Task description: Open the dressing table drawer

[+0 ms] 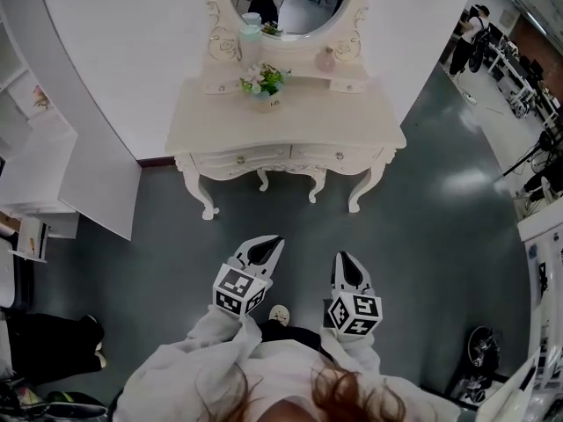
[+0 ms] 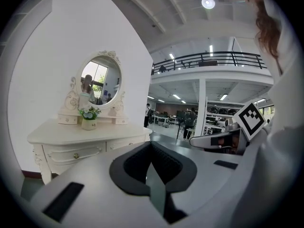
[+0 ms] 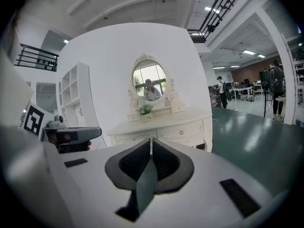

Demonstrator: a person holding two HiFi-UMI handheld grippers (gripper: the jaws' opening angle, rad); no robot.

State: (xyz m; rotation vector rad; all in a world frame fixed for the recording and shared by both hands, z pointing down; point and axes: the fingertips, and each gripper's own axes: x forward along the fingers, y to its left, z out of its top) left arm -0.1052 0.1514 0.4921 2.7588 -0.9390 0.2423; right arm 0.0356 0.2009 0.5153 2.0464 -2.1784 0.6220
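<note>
Shut and empty, the left hand-held gripper point(image 1: 274, 243) and right hand-held gripper point(image 1: 345, 257) hang well short of the counter point(image 1: 290, 117), so 1 should part its jaws and meet a knob squarely on the 2 drawers point(image 1: 241, 158) in the counter's front, straight ahead.

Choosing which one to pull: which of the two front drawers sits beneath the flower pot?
The left-hand drawer in the head view: the flower pot stands almost straight above it, while the right-hand drawer lies off to the side.
</note>
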